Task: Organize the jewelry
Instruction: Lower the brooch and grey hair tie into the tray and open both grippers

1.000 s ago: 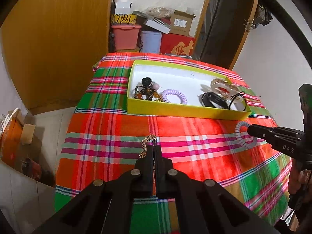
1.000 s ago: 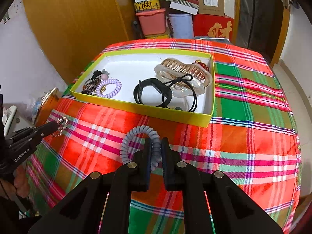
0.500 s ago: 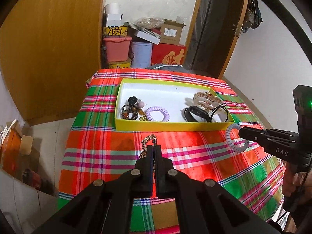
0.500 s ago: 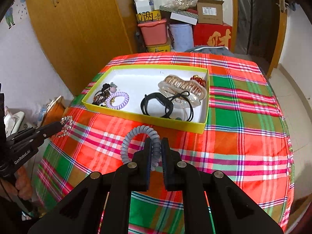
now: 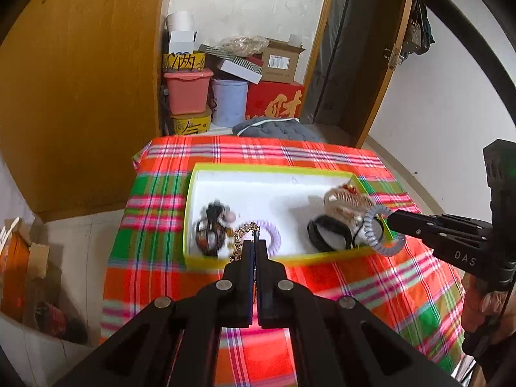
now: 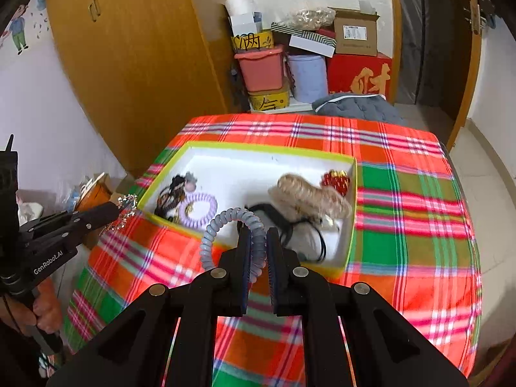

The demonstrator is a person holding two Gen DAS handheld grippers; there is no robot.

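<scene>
Right wrist view: two hand-held grippers (image 6: 257, 240) clamped, one grey coil tie (image 6: 225, 222), one gold bracelet (image 6: 124, 208)

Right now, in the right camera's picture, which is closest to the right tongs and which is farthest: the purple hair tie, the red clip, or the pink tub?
1. Purple hair tie, in the box's left part, nearest the right tongs.
2. Red clip, box's far right corner.
3. Pink tub, on the floor beyond the table.
</scene>
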